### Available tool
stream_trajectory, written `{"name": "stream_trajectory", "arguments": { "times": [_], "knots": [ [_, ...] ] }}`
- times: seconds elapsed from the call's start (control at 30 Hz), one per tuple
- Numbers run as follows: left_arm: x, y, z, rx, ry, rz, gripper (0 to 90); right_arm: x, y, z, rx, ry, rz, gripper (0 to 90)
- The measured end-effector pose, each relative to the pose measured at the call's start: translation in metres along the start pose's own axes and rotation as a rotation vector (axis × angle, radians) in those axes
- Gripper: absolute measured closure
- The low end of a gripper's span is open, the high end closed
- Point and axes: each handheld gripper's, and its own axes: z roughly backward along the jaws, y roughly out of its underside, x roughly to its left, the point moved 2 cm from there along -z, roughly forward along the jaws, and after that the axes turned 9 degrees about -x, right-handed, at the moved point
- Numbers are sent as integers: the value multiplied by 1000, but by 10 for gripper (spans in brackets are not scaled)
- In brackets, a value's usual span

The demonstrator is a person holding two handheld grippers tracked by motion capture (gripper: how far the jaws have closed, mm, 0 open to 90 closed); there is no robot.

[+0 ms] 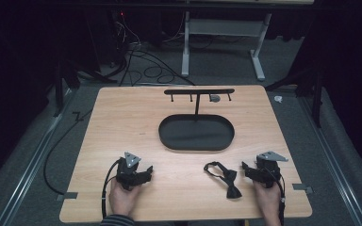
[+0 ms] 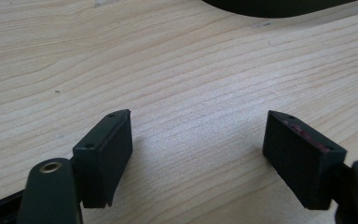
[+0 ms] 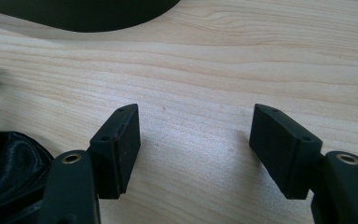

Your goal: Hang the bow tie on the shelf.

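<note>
Your right gripper (image 1: pixel 250 170) rests on the table (image 1: pixel 122 122), jaws wide apart and empty; the black bow tie (image 1: pixel 226 179) lies just to its left, long axis diagonal. Your left gripper (image 1: pixel 143 173), also wide and empty, sits well apart. Beyond, the oval tray (image 1: pixel 169 136) holds nothing, under its hook rack (image 1: pixel 199 92).

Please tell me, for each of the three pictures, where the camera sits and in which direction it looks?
High view: above the person's side, looking forward and down on the table; both hands, left claw, right claw, bow tie.
Left gripper view: on the left claw, looking low along its open jaws over the wood.
Right gripper view: on the right claw, jaws open, bow tie beside.
Shared: the black oval tray.
</note>
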Motion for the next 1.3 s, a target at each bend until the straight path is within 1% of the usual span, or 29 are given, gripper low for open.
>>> {"name": "stream_trajectory", "arguments": {
  "times": [0.17,0.57,0.67,0.73,0.8,1.23,1.3],
  "knots": [
    [0,0,0,0,0,0,244,0,0,0,1,-6,-2,346],
    [0,0,0,0,-2,1,246,0,0,0,2,0,-1,347],
    [0,0,0,1,0,0,246,1,0,0,3,-5,-1,347],
    [0,0,0,1,0,0,246,2,0,1,6,-18,7,349],
    [0,0,0,1,0,0,246,2,0,1,5,-18,8,349],
    [0,0,0,2,1,0,247,3,0,1,3,-6,3,359],
    [0,0,0,2,1,0,247,3,0,0,-1,-4,-1,372]
  ]
}}
